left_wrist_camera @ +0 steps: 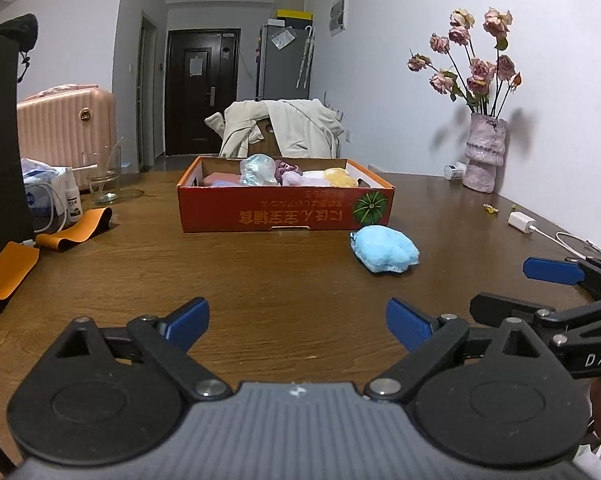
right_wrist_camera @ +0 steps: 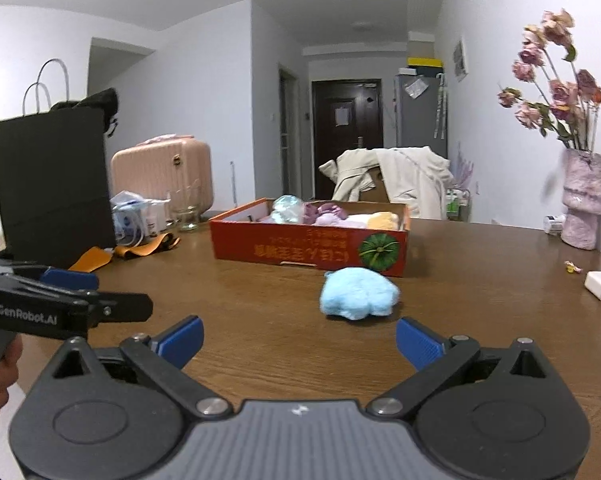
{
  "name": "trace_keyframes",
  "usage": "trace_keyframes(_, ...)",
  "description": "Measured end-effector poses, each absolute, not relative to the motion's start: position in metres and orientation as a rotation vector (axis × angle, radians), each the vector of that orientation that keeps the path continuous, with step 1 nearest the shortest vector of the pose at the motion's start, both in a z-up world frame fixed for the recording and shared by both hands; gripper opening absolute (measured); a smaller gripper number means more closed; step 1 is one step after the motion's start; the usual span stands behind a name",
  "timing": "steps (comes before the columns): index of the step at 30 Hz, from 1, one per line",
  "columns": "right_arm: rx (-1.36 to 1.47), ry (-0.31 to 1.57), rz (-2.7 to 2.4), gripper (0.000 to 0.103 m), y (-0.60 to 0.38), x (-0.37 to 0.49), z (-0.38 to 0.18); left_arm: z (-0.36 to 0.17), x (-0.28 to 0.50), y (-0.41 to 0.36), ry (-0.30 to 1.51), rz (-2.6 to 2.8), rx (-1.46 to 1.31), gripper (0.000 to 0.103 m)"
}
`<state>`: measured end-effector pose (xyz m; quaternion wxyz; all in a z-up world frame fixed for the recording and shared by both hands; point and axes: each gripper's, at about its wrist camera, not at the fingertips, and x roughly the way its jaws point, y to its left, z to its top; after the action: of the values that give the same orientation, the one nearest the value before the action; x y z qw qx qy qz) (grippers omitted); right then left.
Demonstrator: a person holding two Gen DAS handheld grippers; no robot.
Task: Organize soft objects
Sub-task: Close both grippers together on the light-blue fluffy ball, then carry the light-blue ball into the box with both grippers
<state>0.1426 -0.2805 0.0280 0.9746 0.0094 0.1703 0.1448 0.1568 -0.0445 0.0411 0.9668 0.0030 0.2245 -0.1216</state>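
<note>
So both claws, left (left_wrist_camera: 298, 322) & right (right_wrist_camera: 299, 338), gape wide w/ nothing; blue puff (right_wrist_camera: 358, 293) at 1 o'clock looks light, squishy, pinch its middle.

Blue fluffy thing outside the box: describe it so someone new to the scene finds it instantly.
Start at the red cardboard box in the middle of the wooden table. Find the box's near corner with the green melon picture; the light blue plush lies on the bare wood just in front of it. It is the only soft item outside the box: the pink, purple and yellow ones are all inside.
</note>
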Motion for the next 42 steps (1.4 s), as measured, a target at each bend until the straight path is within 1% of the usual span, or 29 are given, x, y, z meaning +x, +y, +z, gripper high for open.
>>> trace_keyframes(3,0.119,0.371,0.311,0.103,-0.294,0.156,0.022,0.039,0.166,-0.053,0.467,-0.252,-0.001,0.099)
trace_keyframes(5,0.182,0.422,0.319,0.103,-0.303,0.167,0.017,0.037,0.175,-0.059,0.483,-0.262,-0.016,0.099)
trace_keyframes(8,0.195,0.451,0.293,0.100,-0.313,0.182,0.012,0.035,0.191,-0.070,0.497,-0.287,-0.027,0.099)
trace_keyframes(10,0.238,0.461,0.297,0.091,-0.324,0.194,0.011,0.035,0.206,-0.079,0.499,-0.306,-0.030,0.099)
trace_keyframes(12,0.293,0.479,0.274,0.089,-0.335,0.214,0.010,0.034,0.222,-0.089,0.500,-0.324,-0.036,0.098)
trace_keyframes(13,0.310,0.489,0.263,0.083,-0.339,0.225,0.010,0.033,0.233,-0.094,0.507,-0.332,-0.042,0.098)
trace_keyframes(14,0.325,0.496,0.257,0.079,-0.344,0.237,0.008,0.032,0.241,-0.099,0.512,-0.339,-0.047,0.098)
trace_keyframes(15,0.344,0.501,0.255,0.072,-0.348,0.250,0.007,0.031,0.252,-0.103,0.519,-0.348,-0.054,0.097)
trace_keyframes(16,0.372,0.504,0.260,0.065,-0.352,0.263,0.006,0.029,0.263,-0.108,0.525,-0.358,-0.067,0.091)
trace_keyframes(17,0.401,0.515,0.270,0.063,-0.356,0.278,0.005,0.027,0.274,-0.111,0.534,-0.367,-0.081,0.087)
trace_keyframes(18,0.419,0.528,0.279,0.061,-0.359,0.290,0.004,0.024,0.286,-0.115,0.550,-0.376,-0.094,0.080)
trace_keyframes(19,0.439,0.539,0.287,0.060,-0.361,0.303,0.003,0.022,0.297,-0.119,0.567,-0.388,-0.105,0.074)
trace_keyframes(20,0.453,0.547,0.295,0.059,-0.361,0.314,0.001,0.018,0.309,-0.123,0.586,-0.407,-0.117,0.072)
trace_keyframes(21,0.465,0.553,0.305,0.056,-0.362,0.325,-0.001,0.015,0.318,-0.125,0.603,-0.412,-0.125,0.064)
trace_keyframes(22,0.470,0.563,0.309,0.053,-0.361,0.335,-0.003,0.012,0.326,-0.128,0.616,-0.420,-0.133,0.061)
trace_keyframes(23,0.469,0.571,0.309,0.053,-0.360,0.343,-0.005,0.009,0.333,-0.129,0.622,-0.434,-0.139,0.059)
trace_keyframes(25,0.477,0.587,0.315,0.052,-0.358,0.357,-0.010,0.003,0.345,-0.131,0.637,-0.449,-0.155,0.042)
trace_keyframes(28,0.494,0.609,0.338,0.043,-0.355,0.371,-0.019,-0.005,0.356,-0.130,0.655,-0.473,-0.185,0.032)
trace_keyframes(31,0.492,0.638,0.341,0.042,-0.354,0.375,-0.030,-0.007,0.357,-0.133,0.645,-0.479,-0.168,0.031)
trace_keyframes(33,0.502,0.643,0.355,0.041,-0.355,0.373,-0.030,-0.007,0.355,-0.135,0.641,-0.490,-0.157,0.028)
trace_keyframes(34,0.497,0.642,0.355,0.038,-0.354,0.372,-0.031,-0.007,0.355,-0.135,0.642,-0.492,-0.154,0.028)
trace_keyframes(36,0.493,0.638,0.355,0.035,-0.353,0.372,-0.032,-0.007,0.354,-0.135,0.641,-0.493,-0.153,0.028)
trace_keyframes(42,0.470,0.625,0.354,0.032,-0.352,0.368,-0.030,-0.009,0.352,-0.134,0.636,-0.495,-0.150,0.027)
